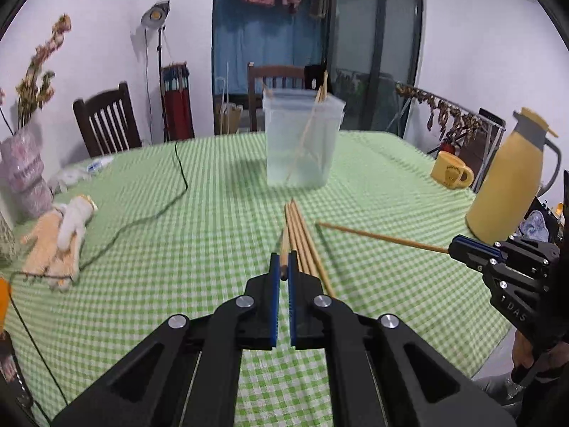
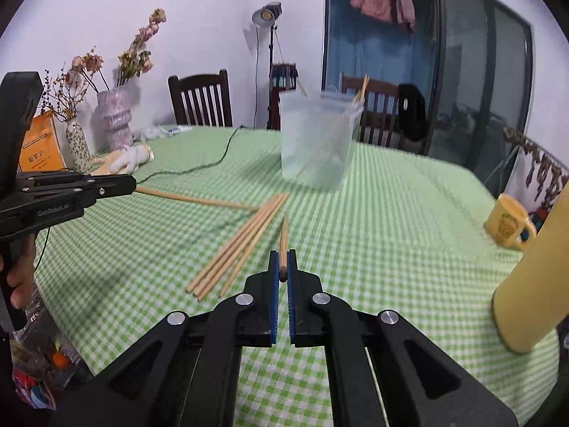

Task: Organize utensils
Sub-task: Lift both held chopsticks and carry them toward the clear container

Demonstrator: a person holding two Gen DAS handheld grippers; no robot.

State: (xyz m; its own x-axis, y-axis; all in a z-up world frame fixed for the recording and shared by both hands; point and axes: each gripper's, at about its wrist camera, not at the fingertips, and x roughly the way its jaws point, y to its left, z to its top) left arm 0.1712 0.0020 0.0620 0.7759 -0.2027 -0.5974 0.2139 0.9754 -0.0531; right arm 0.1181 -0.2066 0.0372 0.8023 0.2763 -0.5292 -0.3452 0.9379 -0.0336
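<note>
- Green-and-white checked tablecloth covers the table; white walls, dark glass door, wooden chairs behind.
- Left gripper is clenched on one chopstick near its butt end; stick points forward, toward the container.
- Same left gripper appears at the left edge of the right wrist view, its chopstick sticking out toward the loose pile.
- Right gripper is clenched on another chopstick, also held near the butt end, tip forward.
- In the left wrist view the right gripper sits at the right edge, its chopstick held level, pointing left.
- Loose chopstick bundle lies flat on the cloth, sticks side by side, between the two grippers and in front of the container (count unclear with blur).
- Translucent plastic container stands upright mid-table; a few chopsticks lean inside it, tips above the rim.
- Yellow mug and yellow thermos jug stand on the right side of the table, near each other.
- Black cable trails across the left side of the cloth, beside a small stuffed doll.
- Vase with dried flowers at the far left table edge; floor lamp behind.
</note>
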